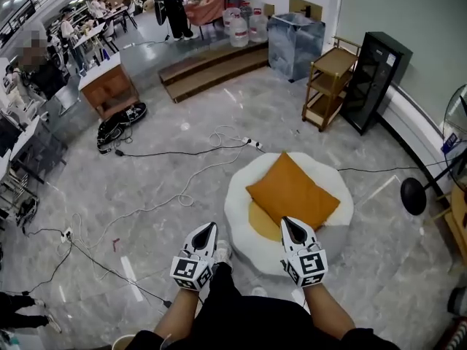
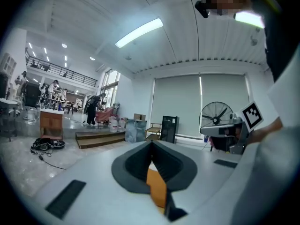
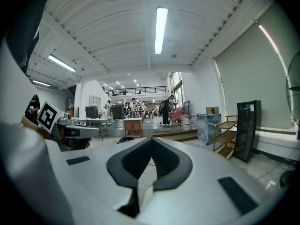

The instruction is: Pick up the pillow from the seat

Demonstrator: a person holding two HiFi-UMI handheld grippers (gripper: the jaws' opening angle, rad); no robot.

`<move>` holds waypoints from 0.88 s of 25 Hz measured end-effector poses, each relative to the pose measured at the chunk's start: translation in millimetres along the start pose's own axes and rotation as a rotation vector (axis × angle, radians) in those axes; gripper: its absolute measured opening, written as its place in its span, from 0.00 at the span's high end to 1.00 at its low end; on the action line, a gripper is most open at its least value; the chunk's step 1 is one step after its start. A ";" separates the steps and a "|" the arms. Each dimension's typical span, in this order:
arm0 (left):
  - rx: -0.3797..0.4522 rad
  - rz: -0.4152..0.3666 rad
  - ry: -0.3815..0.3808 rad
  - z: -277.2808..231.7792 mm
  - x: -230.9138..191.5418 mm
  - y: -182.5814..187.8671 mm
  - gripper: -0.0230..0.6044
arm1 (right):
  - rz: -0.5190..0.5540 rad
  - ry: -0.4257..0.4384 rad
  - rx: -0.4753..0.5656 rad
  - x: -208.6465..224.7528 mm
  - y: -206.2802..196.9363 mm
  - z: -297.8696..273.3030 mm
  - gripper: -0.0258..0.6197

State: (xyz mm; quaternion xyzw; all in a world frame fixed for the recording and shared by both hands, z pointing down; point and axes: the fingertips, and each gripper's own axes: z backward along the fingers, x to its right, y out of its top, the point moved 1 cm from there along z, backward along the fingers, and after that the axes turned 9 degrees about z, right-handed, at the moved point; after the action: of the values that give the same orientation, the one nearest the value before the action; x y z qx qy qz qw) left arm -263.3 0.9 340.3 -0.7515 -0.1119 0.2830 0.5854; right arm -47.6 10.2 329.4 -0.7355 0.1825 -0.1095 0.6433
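Grey floor (image 1: pixel 182 159) carries the white seat (image 1: pixel 237 204) with the orange pillow (image 1: pixel 292 192) unlifted on it; your left tongs (image 1: pixel 209 230) and right tongs (image 1: pixel 291 226) are closed, empty, so grasping remains.

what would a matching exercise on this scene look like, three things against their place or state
1. orange square fabric pillow
2. left gripper
3. light wooden open shelf unit

A. beside the tall black cabinet
B. lying on the round white cushioned seat
C. jaws shut, just left of that seat

Pairs: 1-B, 2-C, 3-A
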 end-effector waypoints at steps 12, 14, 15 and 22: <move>-0.073 -0.023 -0.201 -123.7 -50.7 37.7 0.94 | -0.023 -0.144 -0.008 36.5 9.8 -95.9 0.95; -0.094 -0.030 -0.234 -143.1 -61.2 41.3 0.94 | -0.034 -0.181 -0.014 42.5 10.6 -109.4 0.95; -0.105 -0.034 -0.252 -152.6 -66.2 42.4 0.94 | -0.038 -0.200 -0.018 44.9 11.1 -115.7 0.95; -0.212 -0.042 -0.406 -209.4 -81.1 23.5 0.94 | -0.089 -0.342 -0.072 61.1 -3.9 -144.6 0.95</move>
State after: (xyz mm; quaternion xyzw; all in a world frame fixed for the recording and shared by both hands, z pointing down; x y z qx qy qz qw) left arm -216.7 -217.5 374.3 -0.7340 -0.2721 0.4029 0.4743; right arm -48.8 -145.5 350.2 -0.7732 0.0413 -0.0046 0.6328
